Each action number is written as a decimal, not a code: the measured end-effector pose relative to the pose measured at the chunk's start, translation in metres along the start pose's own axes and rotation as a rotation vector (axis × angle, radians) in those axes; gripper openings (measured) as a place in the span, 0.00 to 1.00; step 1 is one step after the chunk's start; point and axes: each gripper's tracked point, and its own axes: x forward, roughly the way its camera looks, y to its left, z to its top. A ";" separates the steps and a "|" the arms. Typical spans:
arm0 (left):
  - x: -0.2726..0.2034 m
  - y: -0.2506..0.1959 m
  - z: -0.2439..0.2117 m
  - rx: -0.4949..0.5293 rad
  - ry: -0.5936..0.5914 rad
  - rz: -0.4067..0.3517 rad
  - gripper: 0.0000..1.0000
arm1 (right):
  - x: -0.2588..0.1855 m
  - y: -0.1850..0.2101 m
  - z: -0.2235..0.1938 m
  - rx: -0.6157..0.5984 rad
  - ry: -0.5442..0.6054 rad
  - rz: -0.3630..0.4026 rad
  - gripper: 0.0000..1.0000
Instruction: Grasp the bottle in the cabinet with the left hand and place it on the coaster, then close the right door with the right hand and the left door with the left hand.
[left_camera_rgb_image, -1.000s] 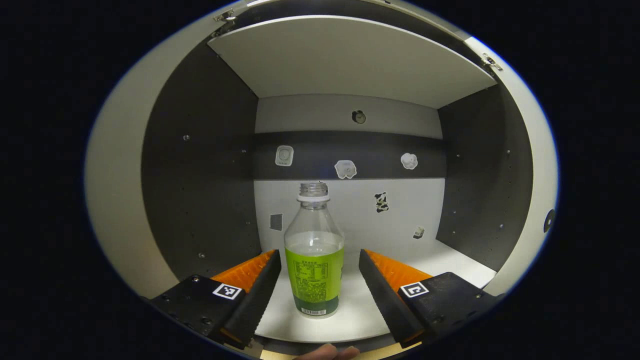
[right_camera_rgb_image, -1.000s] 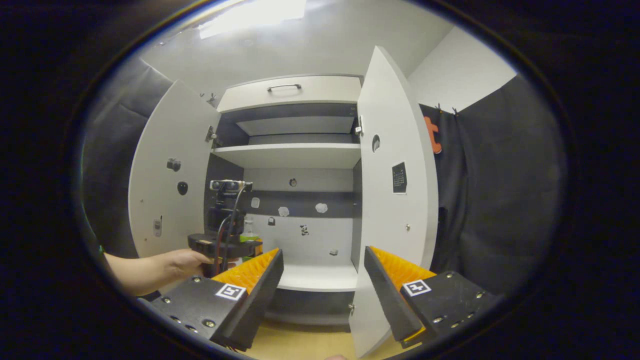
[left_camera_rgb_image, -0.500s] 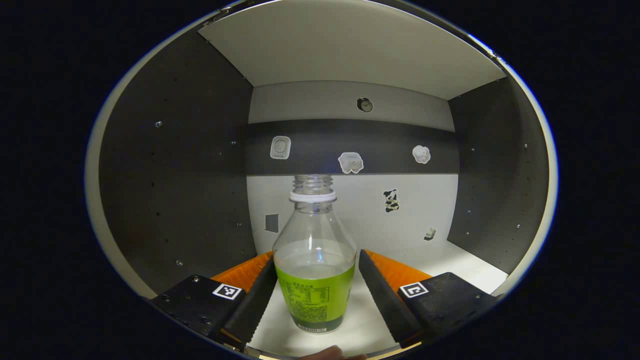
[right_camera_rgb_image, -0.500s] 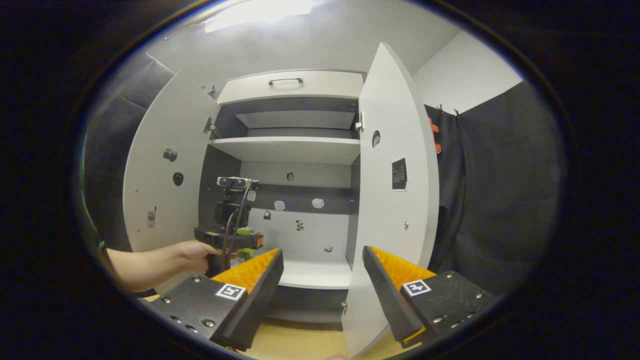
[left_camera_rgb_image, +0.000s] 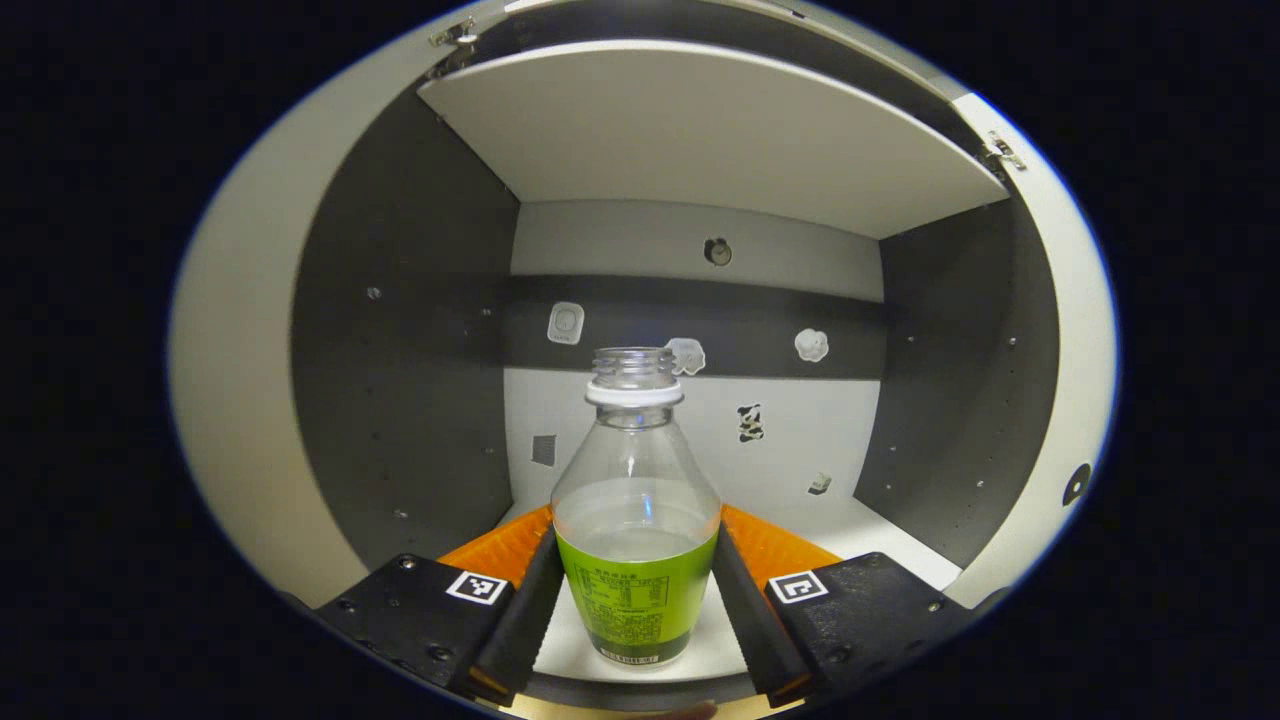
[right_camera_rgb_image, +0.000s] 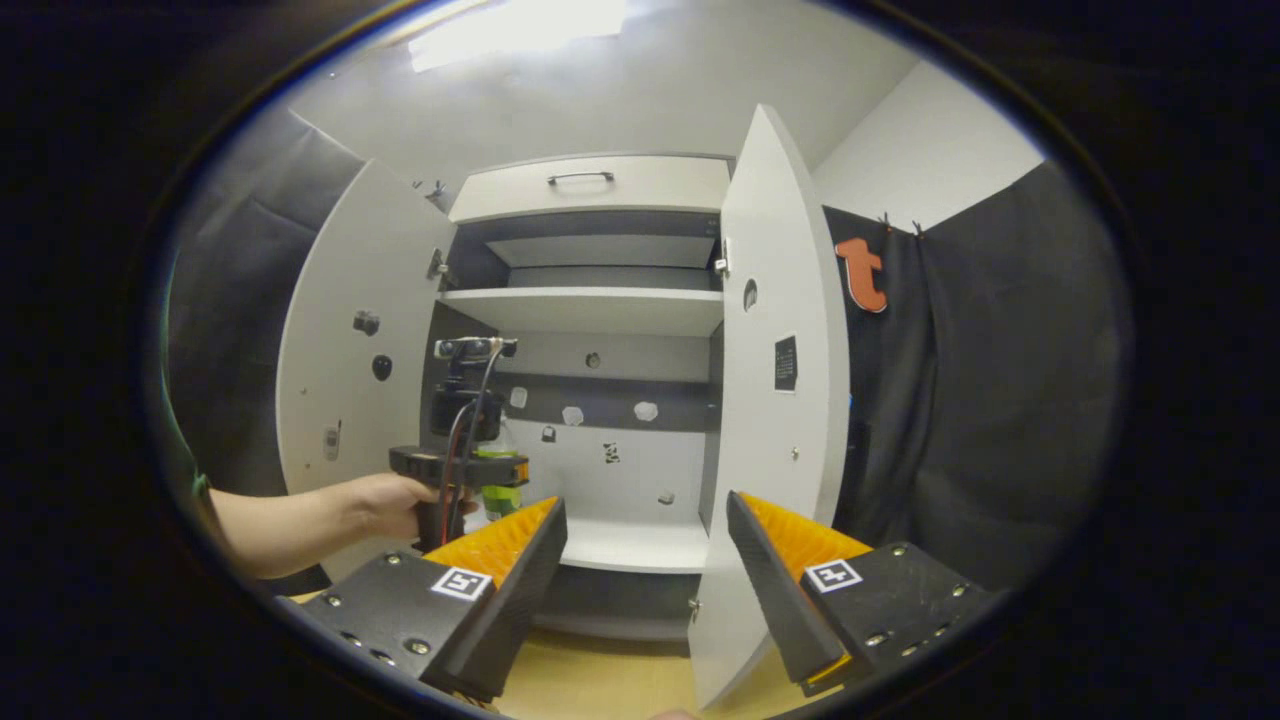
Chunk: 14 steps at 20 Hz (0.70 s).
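A clear, uncapped bottle (left_camera_rgb_image: 634, 470) with a green label stands upright between the fingers of my left gripper (left_camera_rgb_image: 636, 532), which is shut on its label band. It is at the front of the cabinet's lower compartment, above the white floor (left_camera_rgb_image: 880, 530). In the right gripper view, a hand (right_camera_rgb_image: 370, 505) holds the left gripper (right_camera_rgb_image: 465, 468) with the bottle (right_camera_rgb_image: 498, 495) at the cabinet's left side. My right gripper (right_camera_rgb_image: 645, 515) is open and holds nothing, out in front of the cabinet. The left door (right_camera_rgb_image: 350, 370) and right door (right_camera_rgb_image: 785, 400) both stand open.
A white shelf (right_camera_rgb_image: 590, 310) crosses the cabinet above the bottle, and a drawer with a handle (right_camera_rgb_image: 590, 185) sits on top. Small stickers dot the back wall (left_camera_rgb_image: 700, 420). A wooden tabletop (right_camera_rgb_image: 600, 690) lies below the cabinet. The right door's edge is just right of my right gripper.
The left gripper's fingers have come together onto the bottle, and the gripper has drawn back slightly toward the cabinet's front. The right gripper has turned a little to the right.
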 end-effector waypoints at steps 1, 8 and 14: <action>-0.014 0.000 0.006 0.014 -0.011 -0.004 0.80 | -0.006 0.000 0.002 0.005 -0.002 0.002 0.98; -0.123 0.011 0.032 0.000 -0.039 -0.003 0.80 | -0.066 -0.004 0.014 0.046 -0.028 0.017 0.98; -0.215 0.029 0.030 0.000 -0.030 0.032 0.80 | -0.121 0.000 0.015 0.075 -0.046 0.050 0.93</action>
